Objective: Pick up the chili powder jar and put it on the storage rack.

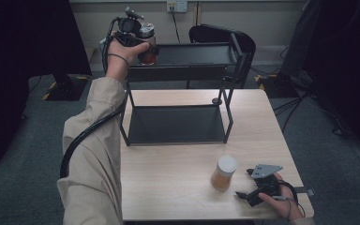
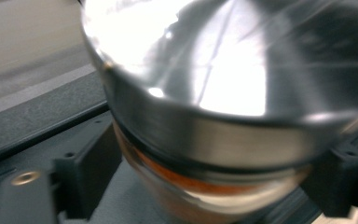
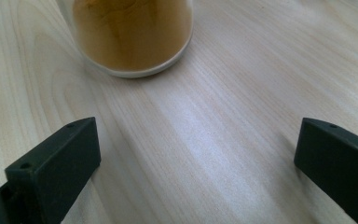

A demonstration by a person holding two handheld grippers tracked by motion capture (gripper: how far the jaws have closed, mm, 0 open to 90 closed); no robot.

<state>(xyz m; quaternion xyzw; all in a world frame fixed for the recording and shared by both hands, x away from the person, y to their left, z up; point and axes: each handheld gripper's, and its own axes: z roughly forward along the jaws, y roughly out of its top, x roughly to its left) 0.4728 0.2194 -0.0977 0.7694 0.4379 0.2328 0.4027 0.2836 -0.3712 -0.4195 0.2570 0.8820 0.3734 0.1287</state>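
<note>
A glass jar (image 1: 147, 33) with a silver lid and reddish-orange contents stands at the left end of the black rack's top shelf (image 1: 192, 54). My left gripper (image 1: 143, 48) is raised there with the jar (image 2: 223, 70) between its jaws; the left gripper (image 2: 214, 186) looks loosened, pads close beside the glass. Near the table's front right corner my right gripper (image 1: 243, 183) rests open with nothing in it. Just ahead of the right gripper (image 3: 196, 126) stands a white-lidded jar of ochre powder (image 1: 223, 172), whose base (image 3: 133, 32) is apart from the jaws.
The two-tier black rack's lower shelf (image 1: 176, 124) sits on the far half of the wooden table (image 1: 168, 183). A dark chair (image 1: 215, 33) stands behind the rack. Cables (image 1: 290, 108) lie on the grey floor at the right.
</note>
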